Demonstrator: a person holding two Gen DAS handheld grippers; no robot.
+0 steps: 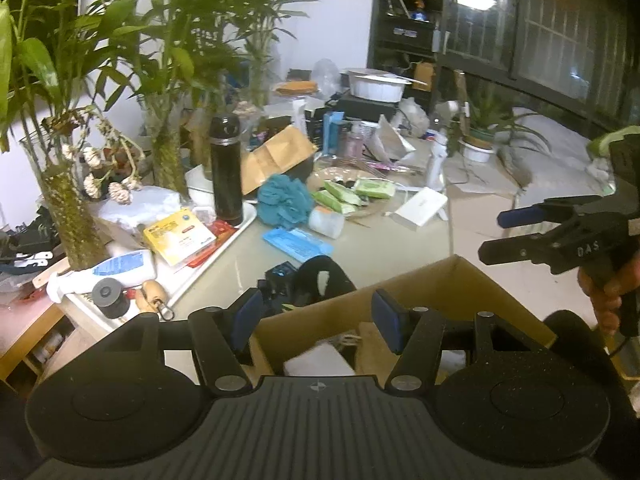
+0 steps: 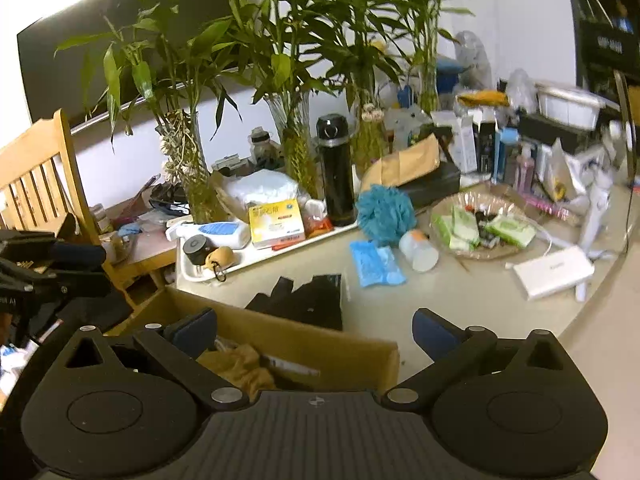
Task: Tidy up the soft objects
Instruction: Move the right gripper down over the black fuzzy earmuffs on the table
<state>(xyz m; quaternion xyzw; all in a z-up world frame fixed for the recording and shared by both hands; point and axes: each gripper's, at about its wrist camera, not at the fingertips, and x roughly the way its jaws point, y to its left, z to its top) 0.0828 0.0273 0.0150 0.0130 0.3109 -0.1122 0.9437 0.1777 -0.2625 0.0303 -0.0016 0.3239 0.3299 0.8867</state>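
An open cardboard box (image 2: pixel 304 344) on the bench (image 2: pixel 460 300) holds tan cloth (image 2: pixel 240 364) and something white. Left gripper (image 1: pixel 316 324) and right gripper (image 2: pixel 316 330) hover above it, both spread apart and empty. A teal bath pouf (image 2: pixel 384 212) lies beyond, beside a glass dish (image 2: pixel 444 240) of green packets.

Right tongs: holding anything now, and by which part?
Nothing held. The right tongs stand wide open above the cardboard box, nothing between the pads. The left tongs are also empty, over the same box.
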